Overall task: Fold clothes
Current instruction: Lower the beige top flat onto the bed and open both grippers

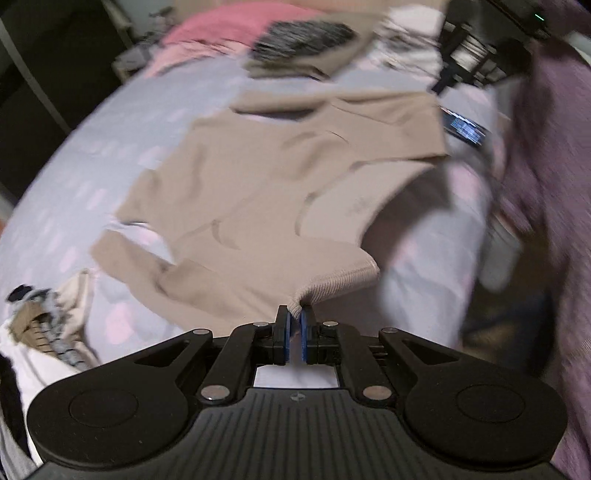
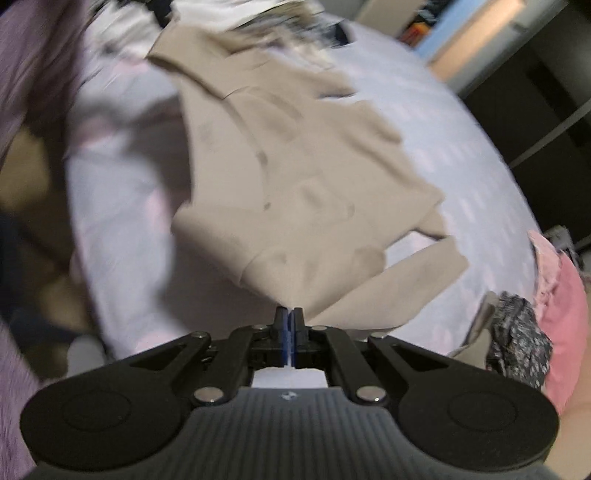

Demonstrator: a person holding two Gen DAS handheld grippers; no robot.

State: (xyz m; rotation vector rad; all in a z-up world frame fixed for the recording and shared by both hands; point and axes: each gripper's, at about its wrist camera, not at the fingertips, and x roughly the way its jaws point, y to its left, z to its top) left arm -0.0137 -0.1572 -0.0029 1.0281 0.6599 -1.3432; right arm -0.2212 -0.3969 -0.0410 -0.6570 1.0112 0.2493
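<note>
Here, left gripper (image 1: 294,314) pinched tight on the ribbed hem of the beige sweater (image 1: 280,177), blue pads nearly touching with cloth between. Right gripper (image 2: 289,314) likewise clamped on another edge of the beige sweater (image 2: 295,166), jaws fully together. Garment draped across the pale lilac bedsheet (image 1: 92,155), sleeves splayed. Beyond, a pink blanket (image 1: 229,26) and a dark patterned cloth (image 1: 306,37), both blurred.
</note>
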